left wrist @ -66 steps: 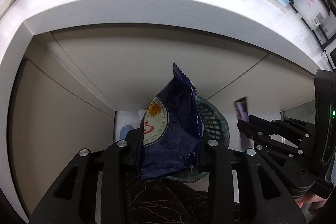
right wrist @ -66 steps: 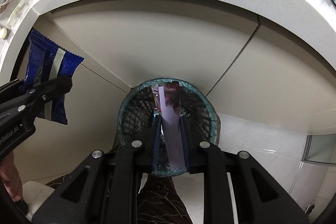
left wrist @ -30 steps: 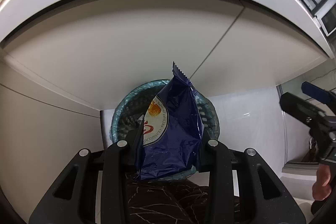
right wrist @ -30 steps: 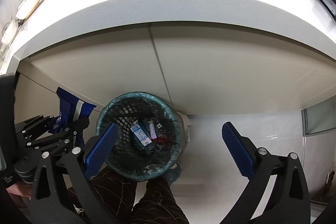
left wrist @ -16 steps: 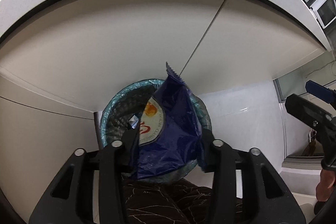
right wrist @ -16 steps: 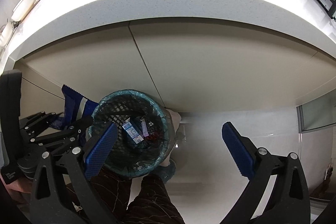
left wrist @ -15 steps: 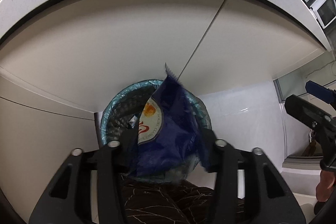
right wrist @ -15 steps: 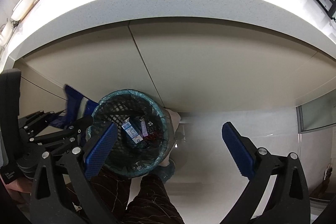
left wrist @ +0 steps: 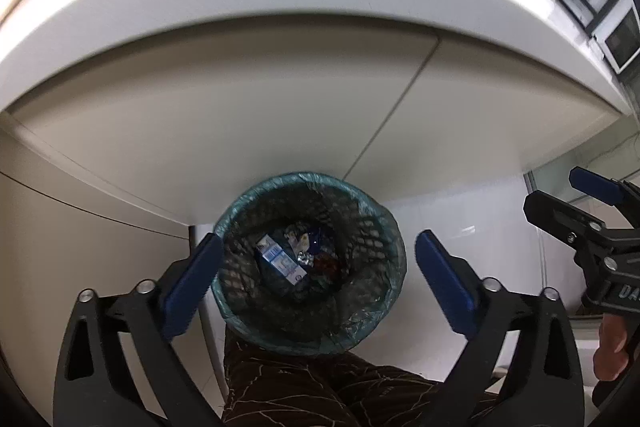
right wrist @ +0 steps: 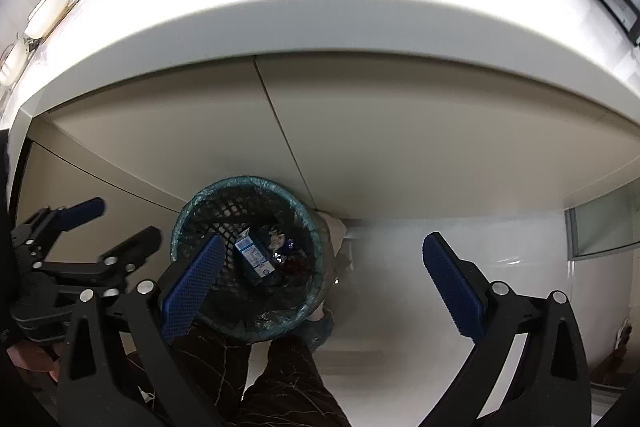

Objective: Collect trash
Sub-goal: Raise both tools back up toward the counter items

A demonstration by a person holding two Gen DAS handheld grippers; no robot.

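Blue pads spread wide on my left gripper (left wrist: 318, 277), nothing between them; through the gap I look down into the mesh trash bin (left wrist: 384, 223), where a blue-and-white carton (left wrist: 280, 261) lies among wrappers (left wrist: 308, 247).

From the right wrist, my right gripper (right wrist: 320, 279) is likewise splayed and empty, with the bin (right wrist: 192, 207) beside its left finger (right wrist: 192, 275), below the white counter (right wrist: 320, 39).
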